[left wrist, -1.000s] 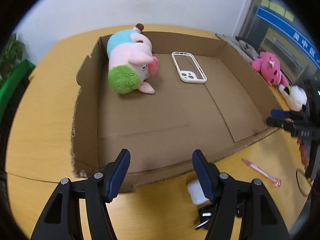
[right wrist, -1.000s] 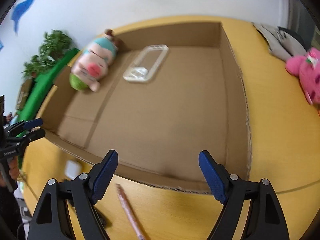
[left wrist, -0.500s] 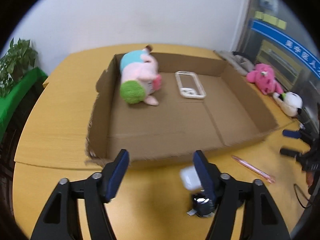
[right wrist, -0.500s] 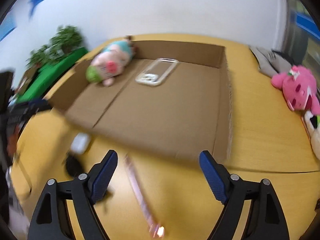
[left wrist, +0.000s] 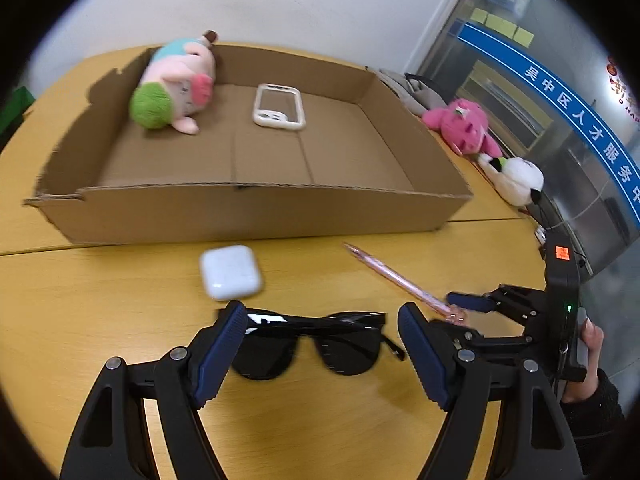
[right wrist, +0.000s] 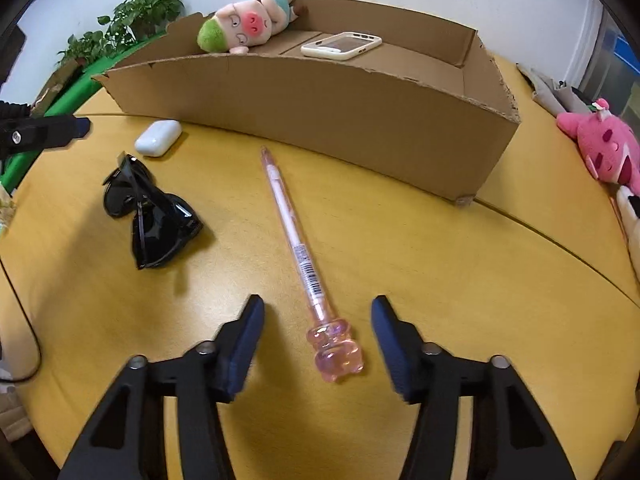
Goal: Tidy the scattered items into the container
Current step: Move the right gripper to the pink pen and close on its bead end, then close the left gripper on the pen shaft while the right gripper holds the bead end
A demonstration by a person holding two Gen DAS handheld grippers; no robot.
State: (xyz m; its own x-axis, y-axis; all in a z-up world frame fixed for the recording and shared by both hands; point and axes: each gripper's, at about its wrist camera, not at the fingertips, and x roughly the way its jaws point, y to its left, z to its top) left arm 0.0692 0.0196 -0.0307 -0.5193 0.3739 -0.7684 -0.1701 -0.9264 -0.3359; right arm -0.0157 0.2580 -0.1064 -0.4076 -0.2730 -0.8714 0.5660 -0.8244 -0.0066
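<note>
The left gripper [left wrist: 322,338] opens astride folded black plastic sunglasses [left wrist: 308,346], while the right gripper [right wrist: 318,334] closes, not yet touching, around a pink transparent pen [right wrist: 298,256].

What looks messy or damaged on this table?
The cardboard box has ragged, torn edges along its rim, worst at the left corner. Three things lie loose on the table in front of it: folded sunglasses, a white earbud case and a pink pen. Nothing looks spilled.
</note>
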